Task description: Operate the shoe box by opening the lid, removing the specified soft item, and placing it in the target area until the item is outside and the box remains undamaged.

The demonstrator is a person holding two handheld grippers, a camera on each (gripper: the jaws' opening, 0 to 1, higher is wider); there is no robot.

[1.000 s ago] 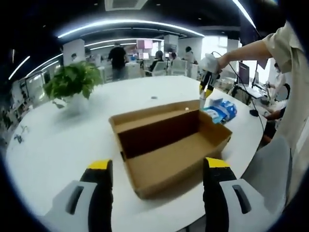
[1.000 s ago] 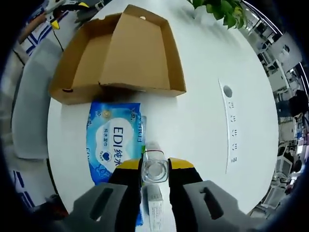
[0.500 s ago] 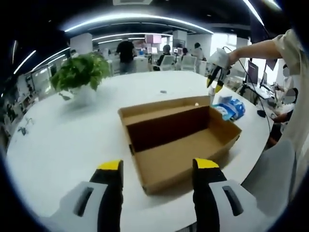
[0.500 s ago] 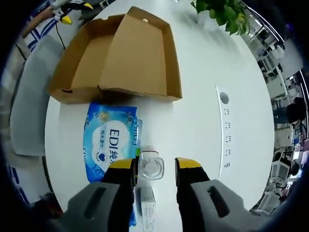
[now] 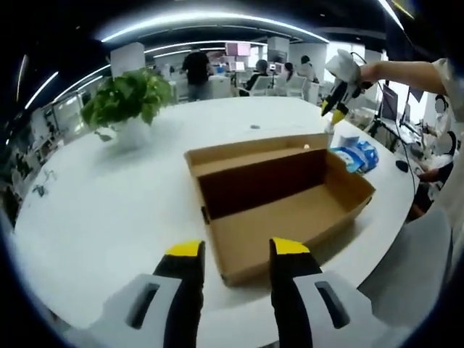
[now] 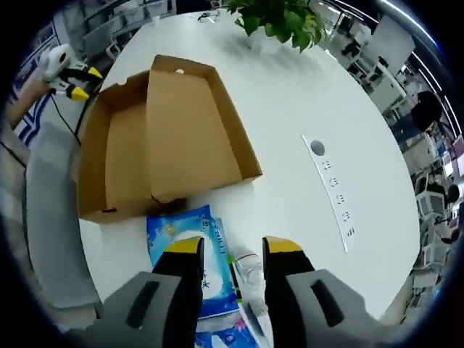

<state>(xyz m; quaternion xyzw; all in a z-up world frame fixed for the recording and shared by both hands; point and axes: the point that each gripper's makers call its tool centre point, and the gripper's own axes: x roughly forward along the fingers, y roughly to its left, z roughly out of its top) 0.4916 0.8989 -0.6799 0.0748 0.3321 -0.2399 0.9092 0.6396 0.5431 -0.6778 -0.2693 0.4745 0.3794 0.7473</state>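
The brown cardboard shoe box (image 5: 279, 199) lies open on the white table, and its inside looks bare. My left gripper (image 5: 237, 250) is open just in front of the box's near corner, holding nothing. In the right gripper view the box (image 6: 170, 134) lies ahead, and the blue wipes pack (image 6: 190, 250) rests on the table beside it. My right gripper (image 6: 232, 248) is open above the pack and a clear bottle (image 6: 249, 270), touching neither. The left gripper view shows the right gripper (image 5: 338, 107) hanging over the blue pack (image 5: 360, 155).
A potted plant (image 5: 127, 98) stands at the far left of the round table (image 5: 94, 217). A socket strip (image 6: 330, 192) is set into the tabletop to the right of the box. A grey chair (image 6: 47, 210) stands at the table's edge. People sit and stand at desks behind.
My right gripper opened, let go of the clear bottle and pulled up and back from it. The left gripper's jaws have come closer together.
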